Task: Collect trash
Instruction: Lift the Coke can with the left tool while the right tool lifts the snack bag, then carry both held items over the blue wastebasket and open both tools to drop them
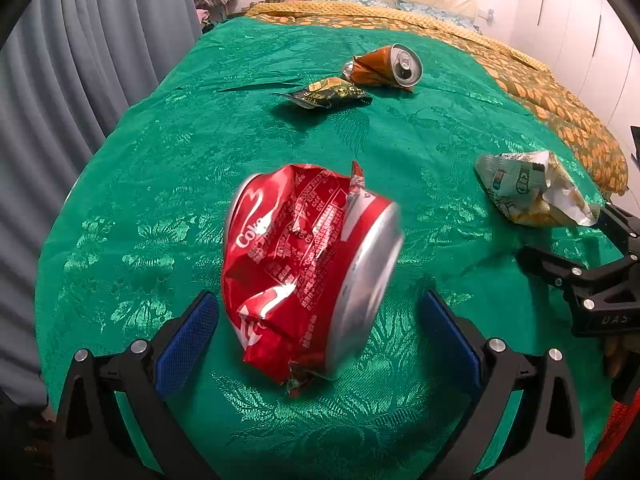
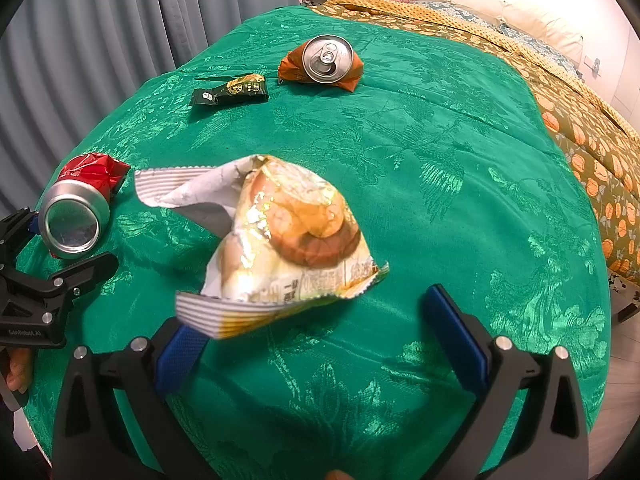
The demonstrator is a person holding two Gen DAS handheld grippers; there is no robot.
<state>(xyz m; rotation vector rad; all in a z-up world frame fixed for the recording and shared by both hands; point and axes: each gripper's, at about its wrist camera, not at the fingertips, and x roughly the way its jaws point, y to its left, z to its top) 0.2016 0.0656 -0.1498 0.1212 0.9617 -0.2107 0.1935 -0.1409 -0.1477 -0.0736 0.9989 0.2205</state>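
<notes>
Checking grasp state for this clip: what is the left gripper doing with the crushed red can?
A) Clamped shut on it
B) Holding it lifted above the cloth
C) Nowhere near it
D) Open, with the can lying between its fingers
D: the left gripper is open, its blue pads either side of the crushed red can, which lies on the green cloth.

**Sheen and crumple on the green cloth**

We see a green cloth [image 1: 168,184], woven and satiny, its leaf pattern catching light. On it lies a red can [image 1: 304,264], thin creased metal, glossy paint, bare dull-silver end. Farther up the cloth, an orange can [image 1: 384,66] shows a bright metal top. The dark wrapper [image 1: 328,94] and pale wrapper [image 2: 288,236] look like crinkled glossy foil-plastic. Gripper pads [image 1: 186,344] are ribbed blue, in matt black frames.
</notes>
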